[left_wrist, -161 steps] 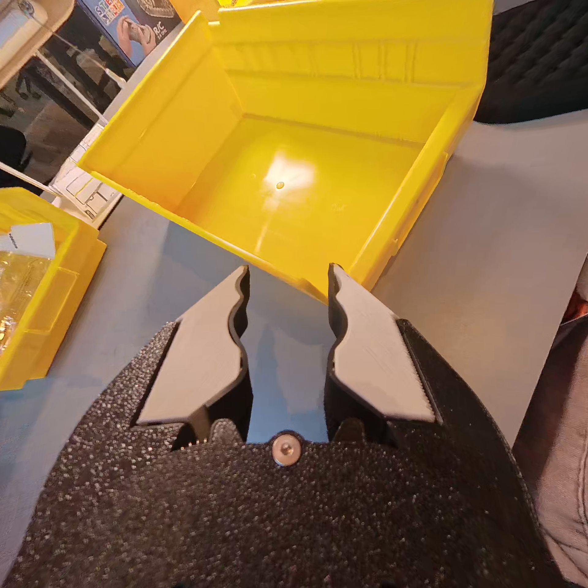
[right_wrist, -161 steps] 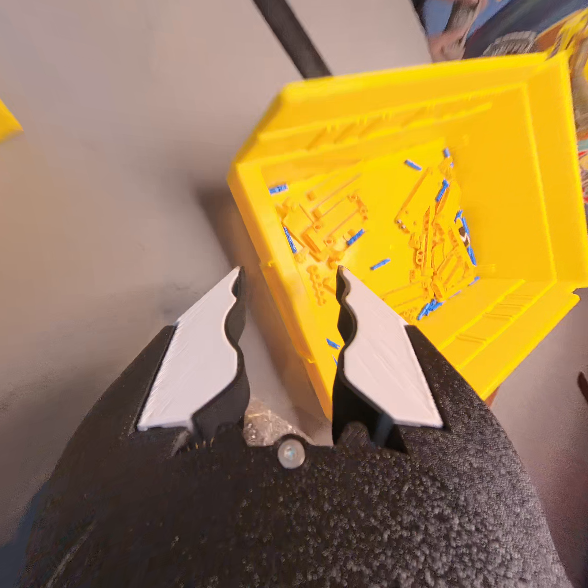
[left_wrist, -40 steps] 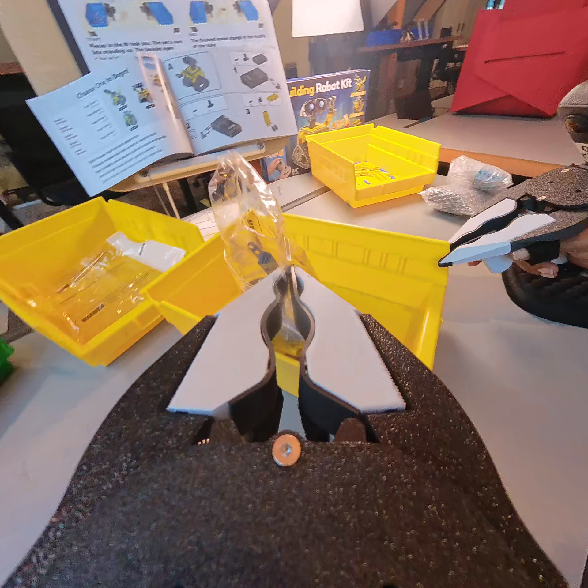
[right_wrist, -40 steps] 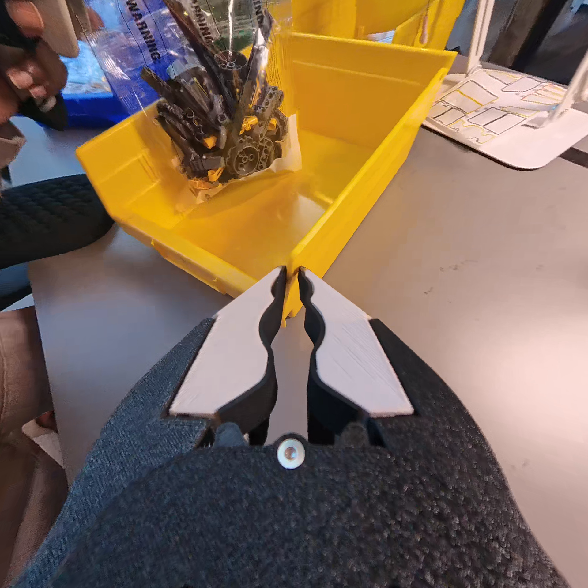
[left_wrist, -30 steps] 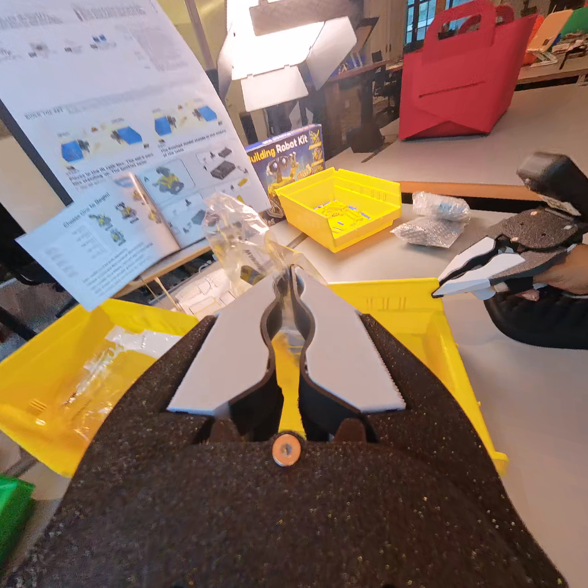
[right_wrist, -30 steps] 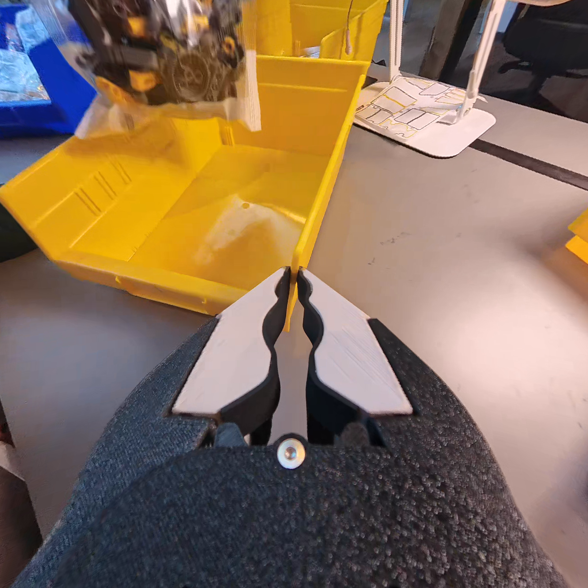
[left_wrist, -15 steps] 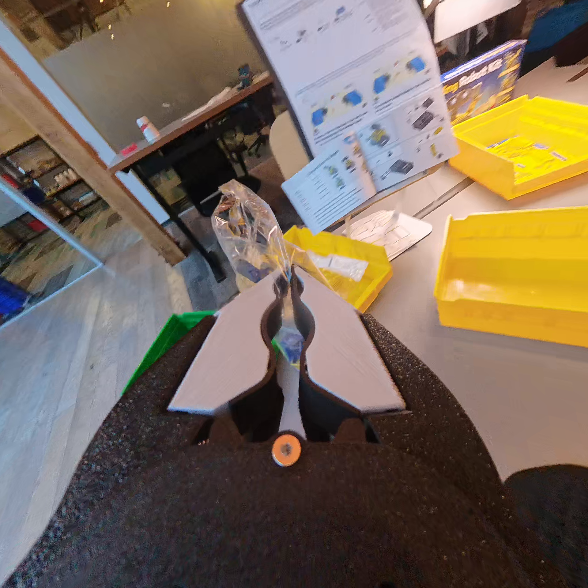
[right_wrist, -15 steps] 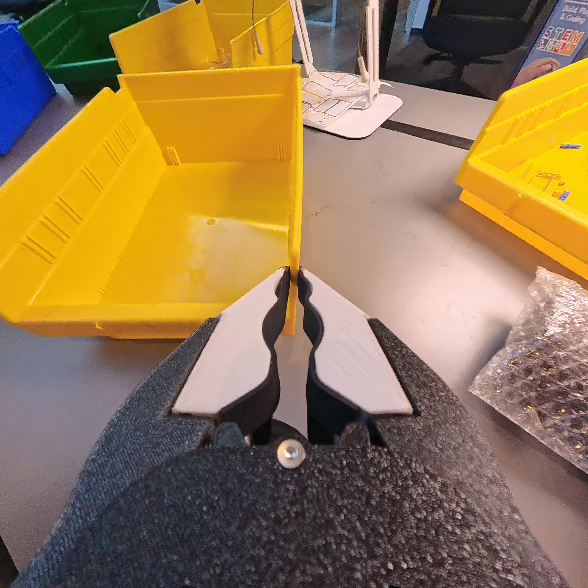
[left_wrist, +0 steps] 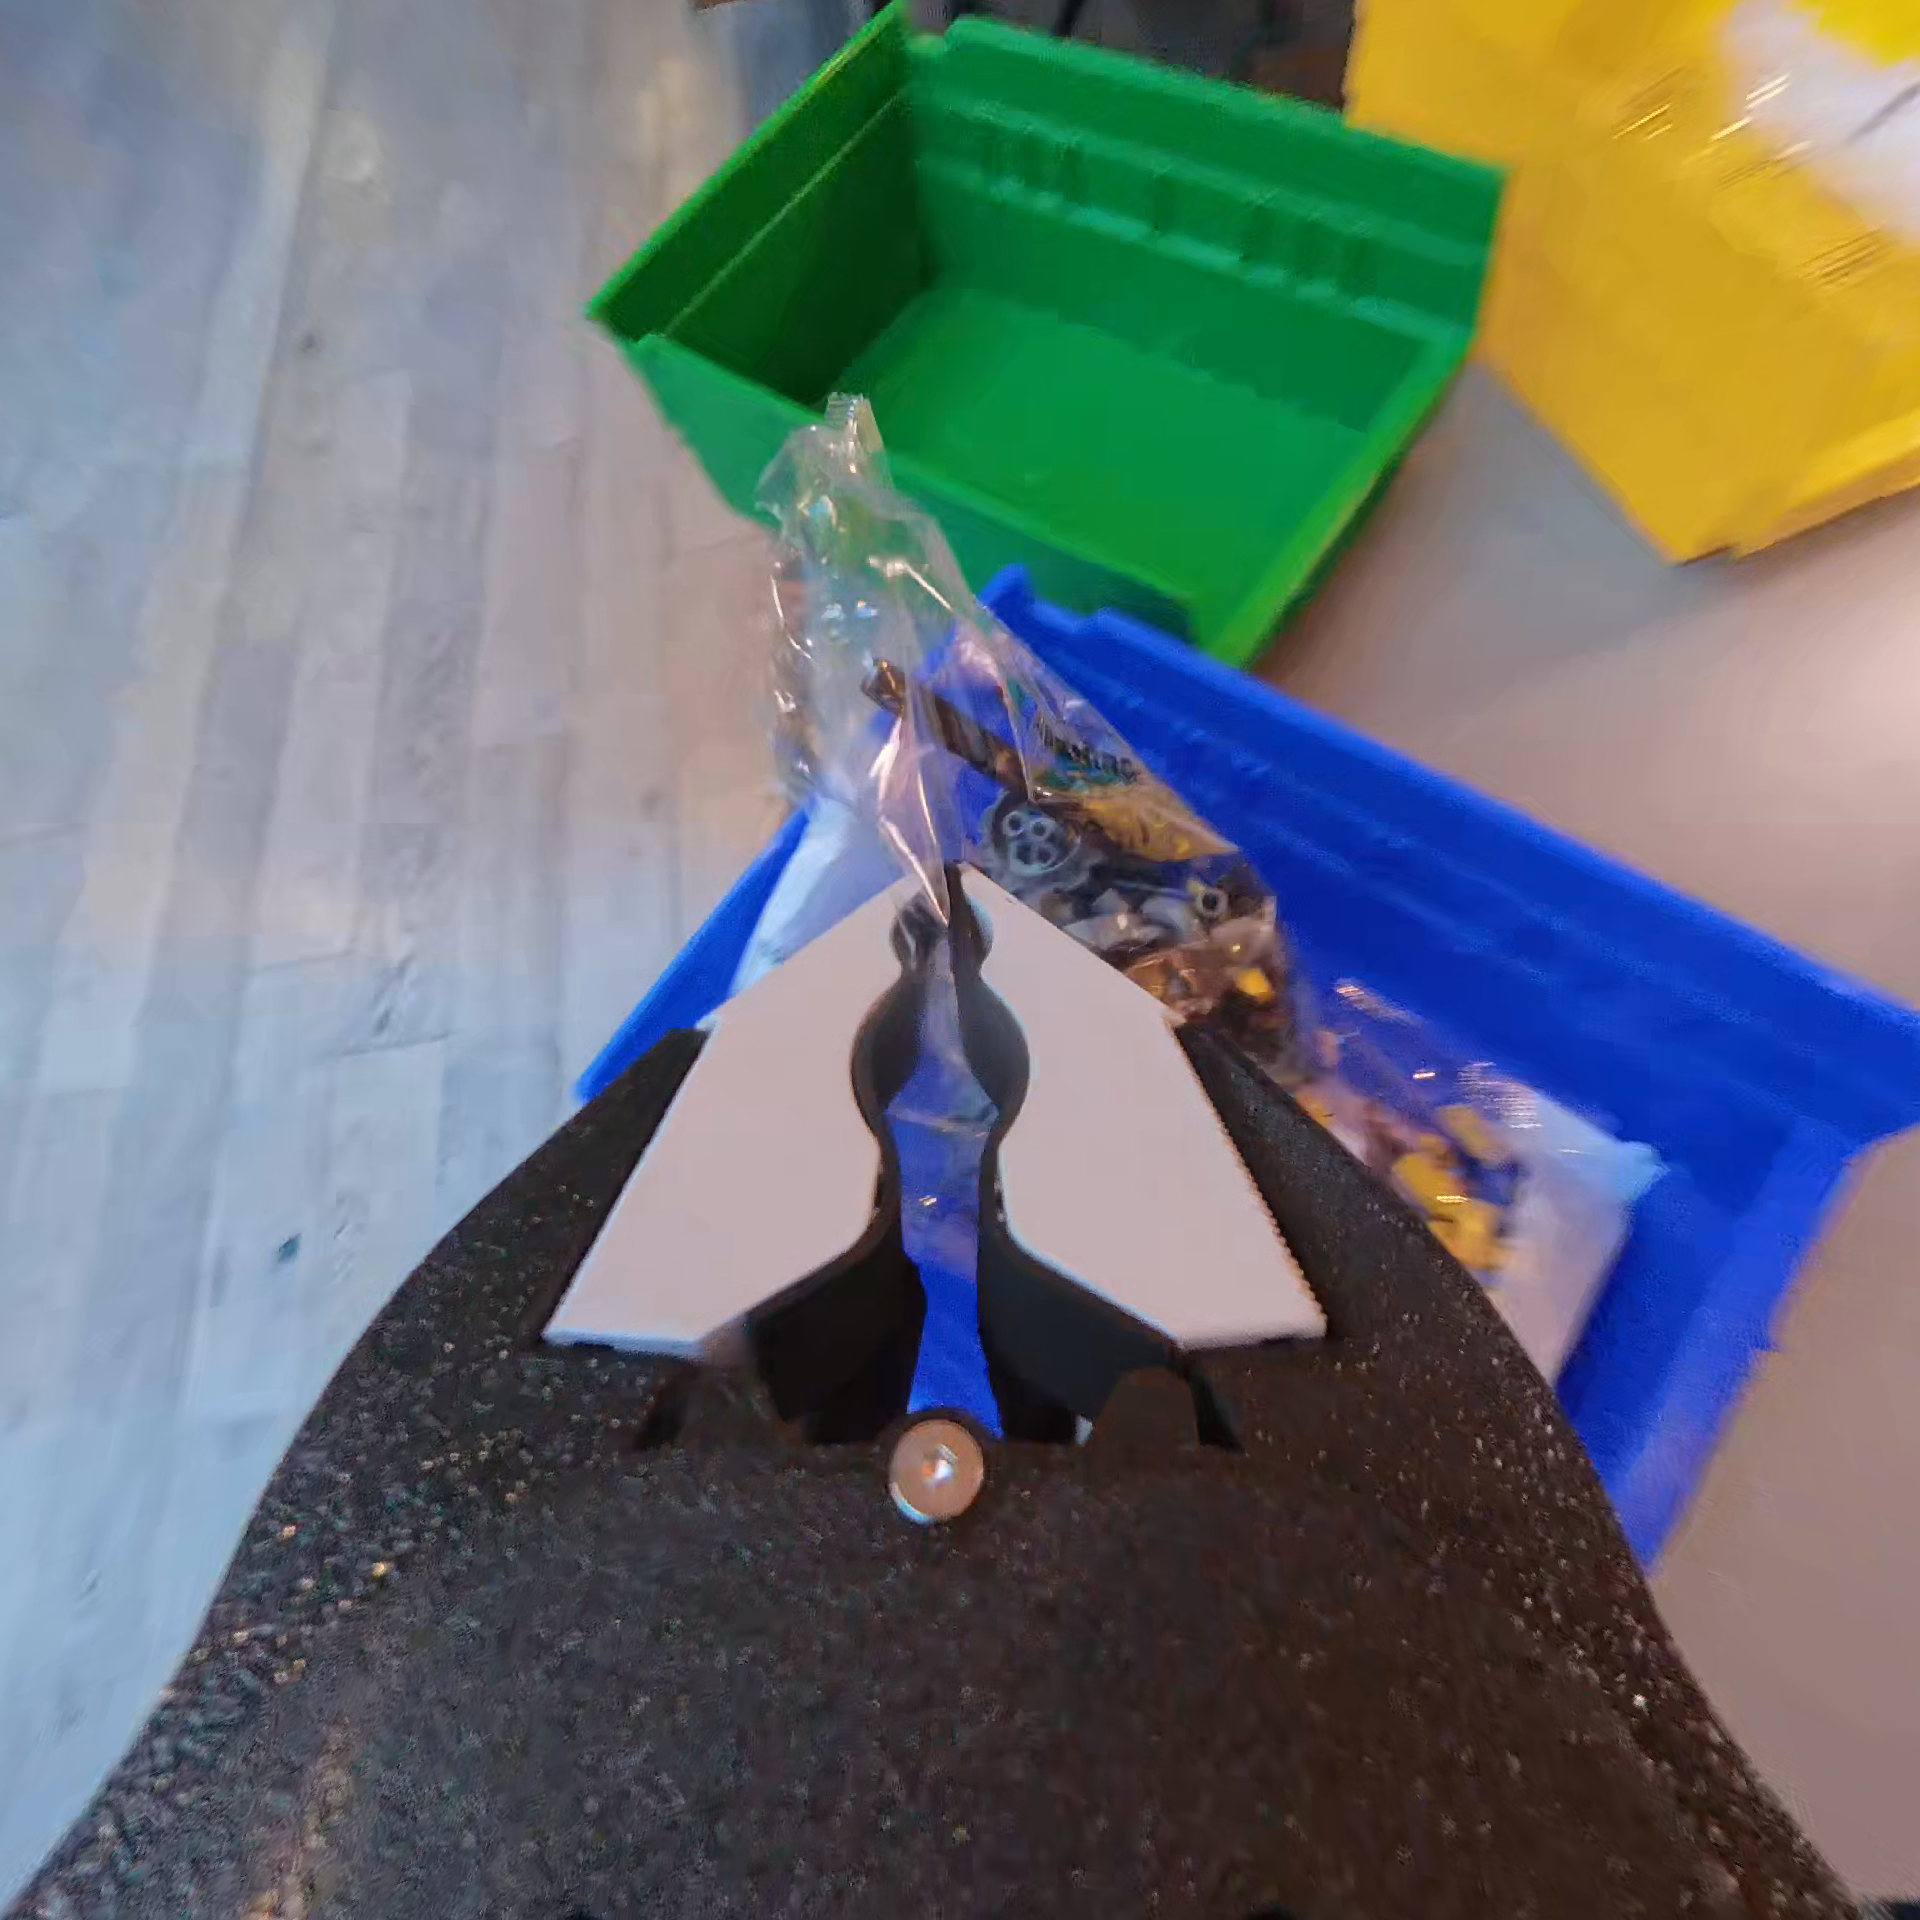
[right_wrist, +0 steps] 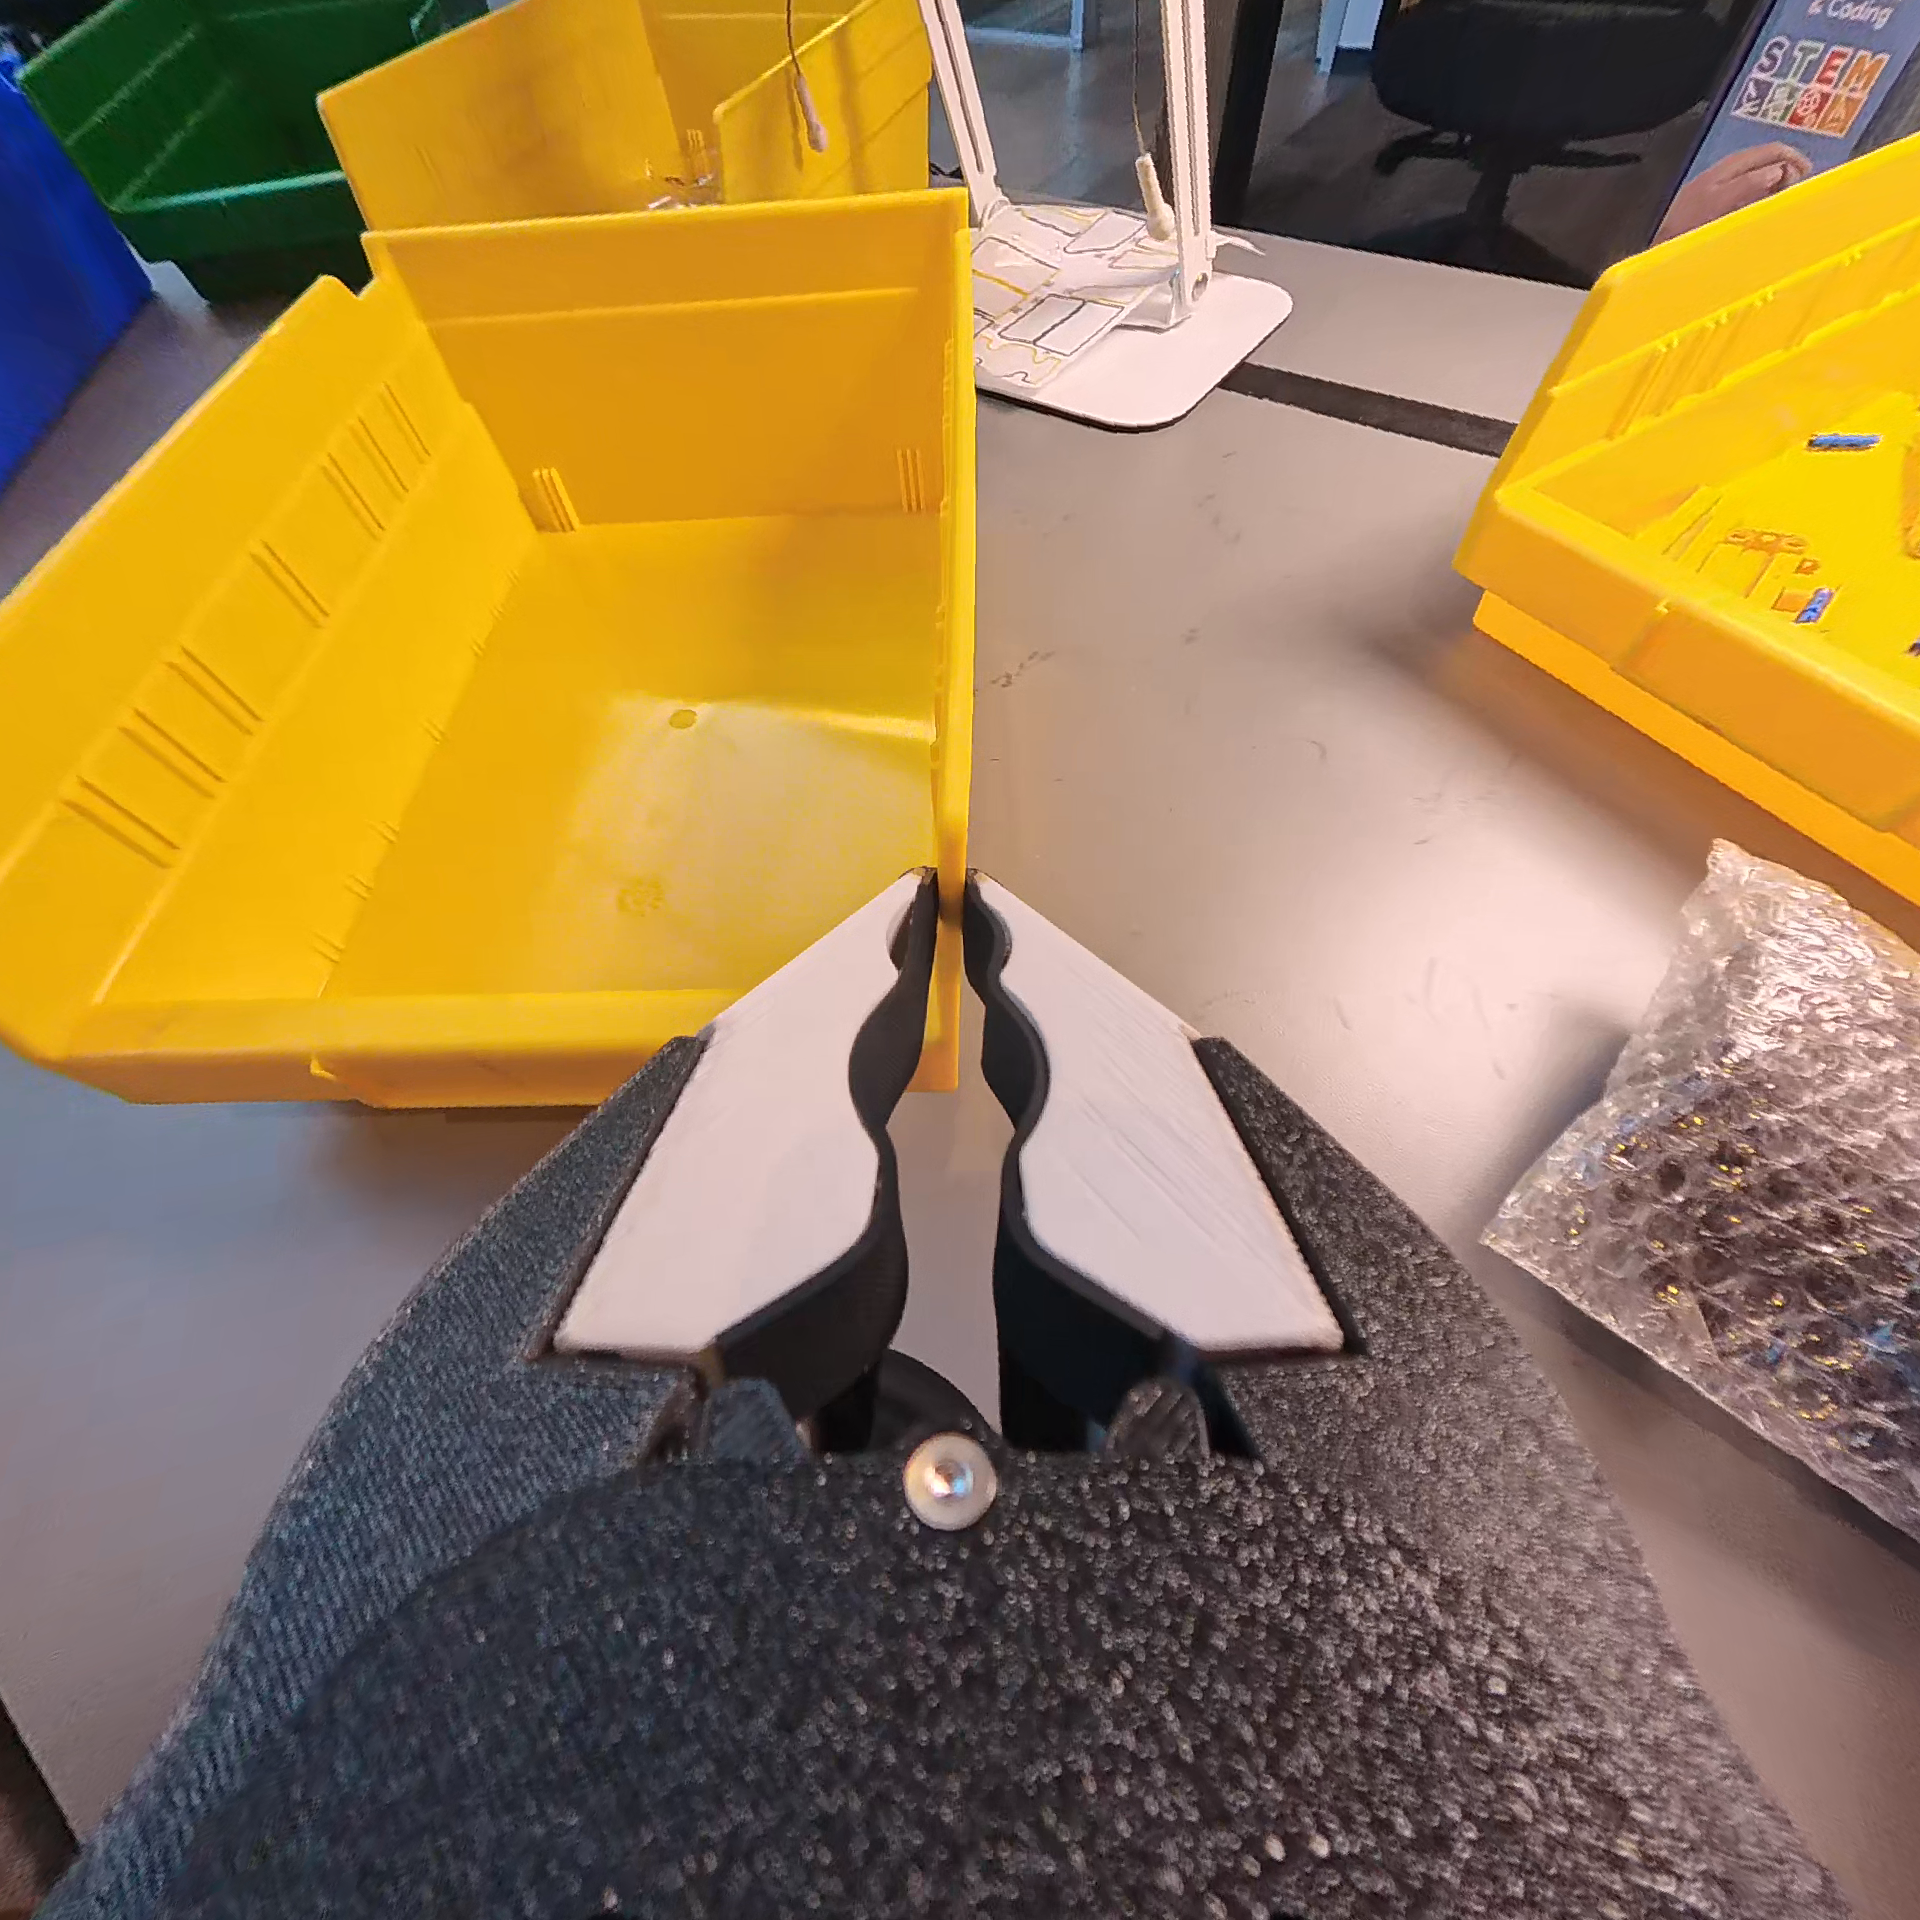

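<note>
My left gripper is shut on the top of a clear plastic bag of dark and yellow building parts and holds it above a blue bin. More clear bags lie inside that blue bin. My right gripper is shut on the right side wall of an empty yellow bin that rests on the grey table.
An empty green bin stands beyond the blue one, with a yellow bin at the top right. In the right wrist view a second yellow bin holds small parts, a bubble-wrap bag lies at the right, and a white stand base is behind. Tip to tip, the grippers are about 80 centimeters apart.
My left gripper has swung left and tipped downward with the bag, from above the yellow bin to over the blue bin. My right gripper keeps its hold on the yellow bin's wall.
</note>
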### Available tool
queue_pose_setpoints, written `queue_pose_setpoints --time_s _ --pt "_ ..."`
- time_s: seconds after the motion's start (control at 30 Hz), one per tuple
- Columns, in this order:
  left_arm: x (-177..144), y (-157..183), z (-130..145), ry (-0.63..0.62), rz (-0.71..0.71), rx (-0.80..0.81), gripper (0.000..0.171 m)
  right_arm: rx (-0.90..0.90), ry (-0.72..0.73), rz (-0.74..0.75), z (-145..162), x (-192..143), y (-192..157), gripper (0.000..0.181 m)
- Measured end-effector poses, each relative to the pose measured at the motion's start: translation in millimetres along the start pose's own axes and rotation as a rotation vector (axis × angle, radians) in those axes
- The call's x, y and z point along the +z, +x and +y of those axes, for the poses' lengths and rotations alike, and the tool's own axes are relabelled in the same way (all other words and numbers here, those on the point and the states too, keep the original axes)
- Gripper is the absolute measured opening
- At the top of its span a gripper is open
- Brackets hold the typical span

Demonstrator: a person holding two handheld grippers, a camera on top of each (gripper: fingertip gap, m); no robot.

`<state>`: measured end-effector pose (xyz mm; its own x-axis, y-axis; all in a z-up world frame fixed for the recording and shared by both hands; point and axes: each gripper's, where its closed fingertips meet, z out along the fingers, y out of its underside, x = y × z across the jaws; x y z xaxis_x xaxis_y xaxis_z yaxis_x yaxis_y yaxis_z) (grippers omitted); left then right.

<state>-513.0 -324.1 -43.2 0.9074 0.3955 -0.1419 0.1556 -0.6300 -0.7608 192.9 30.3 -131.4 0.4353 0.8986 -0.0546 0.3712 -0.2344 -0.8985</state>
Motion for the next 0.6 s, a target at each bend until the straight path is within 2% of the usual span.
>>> queue_pose_setpoints --time_s 0.07,0.2,0.27,0.33,0.43,0.53,0.6 --pt "6.8 -20.0 15.6 -0.043 -0.081 -0.018 0.001 -0.004 -0.004 0.005 -0.2 0.4 1.0 0.003" --pt "-0.3 -56.9 23.9 -0.103 -0.327 -0.059 0.033 0.01 -0.004 -0.003 -0.6 0.7 1.9 0.003" --pt "-14.9 -66.4 7.4 -0.043 -0.444 -0.075 0.044 0.007 0.002 -0.008 -0.7 0.1 1.8 0.003" --pt "-27.0 -59.7 -19.3 0.056 -0.482 -0.067 0.05 -0.006 0.01 -0.014 -2.0 -2.1 2.1 0.006" --pt "-24.3 -3.5 -64.7 0.177 -0.335 0.024 0.048 -0.039 0.045 -0.03 -12.6 -10.5 2.4 0.023" --pt "-1.9 89.4 -95.8 0.2 -0.081 0.153 0.05 -0.16 0.093 -0.066 -33.4 -24.7 -7.4 0.039" --pt "17.3 155.3 -107.9 0.186 0.056 0.257 0.051 -0.258 0.065 -0.132 -40.0 -30.8 -25.1 0.054"
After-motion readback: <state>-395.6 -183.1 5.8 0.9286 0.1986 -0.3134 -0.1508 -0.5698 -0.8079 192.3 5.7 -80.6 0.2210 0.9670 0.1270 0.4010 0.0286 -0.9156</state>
